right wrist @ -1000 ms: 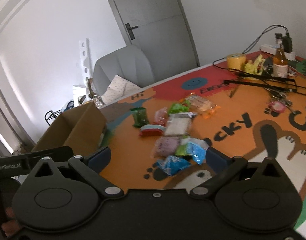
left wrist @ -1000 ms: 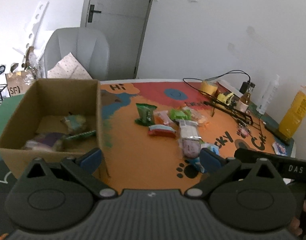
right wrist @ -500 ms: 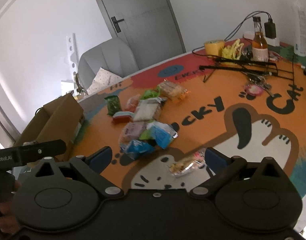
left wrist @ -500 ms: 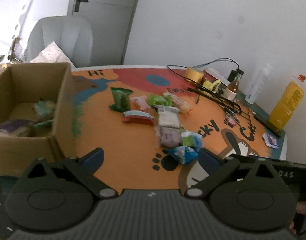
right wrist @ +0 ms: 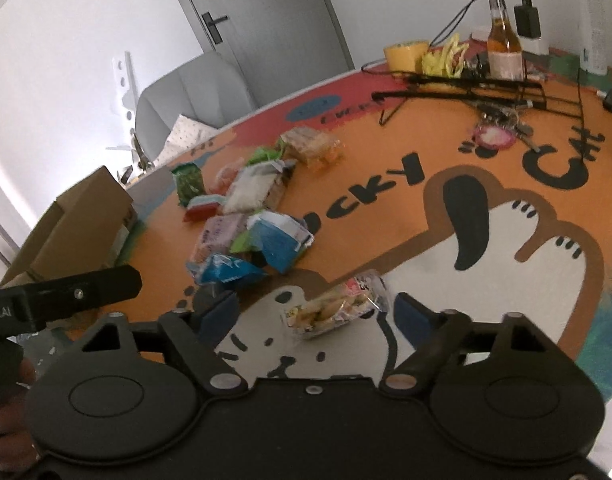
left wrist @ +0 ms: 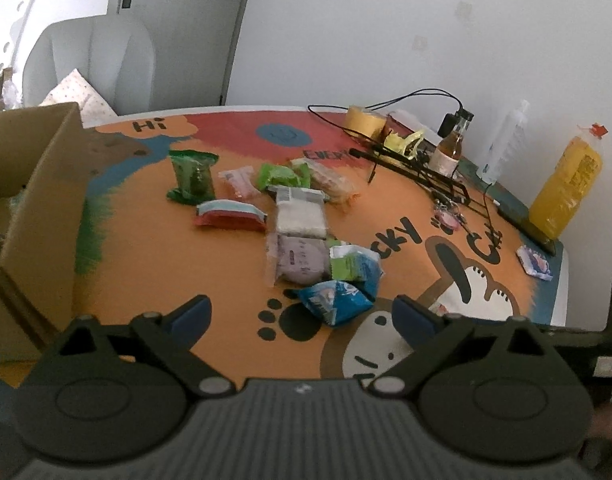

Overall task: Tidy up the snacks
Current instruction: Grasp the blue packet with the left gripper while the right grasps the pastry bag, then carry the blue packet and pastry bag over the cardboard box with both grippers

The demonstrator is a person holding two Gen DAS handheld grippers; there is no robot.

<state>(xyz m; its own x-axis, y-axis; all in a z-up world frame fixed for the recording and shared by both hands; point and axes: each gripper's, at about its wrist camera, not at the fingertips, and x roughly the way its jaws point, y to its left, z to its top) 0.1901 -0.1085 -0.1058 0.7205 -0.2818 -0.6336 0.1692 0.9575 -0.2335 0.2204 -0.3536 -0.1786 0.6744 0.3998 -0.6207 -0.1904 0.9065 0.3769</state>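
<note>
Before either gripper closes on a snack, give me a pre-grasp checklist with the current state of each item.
1. Right gripper lined up on a snack: ok, the clear cracker packet lies between its fingers.
2. Right pads touching that packet: not ok yet, jaws closing, gaps on both sides.
3. Left gripper lined up: ok, the blue packet sits just ahead between its fingers, jaws closing slightly, nothing held.
4. Blue packet free of neighbours: not ok, it touches the green-blue packet.
5. Box open to receive: ok.
6. Room left in the box: cannot tell, its inside is mostly out of frame.
</note>
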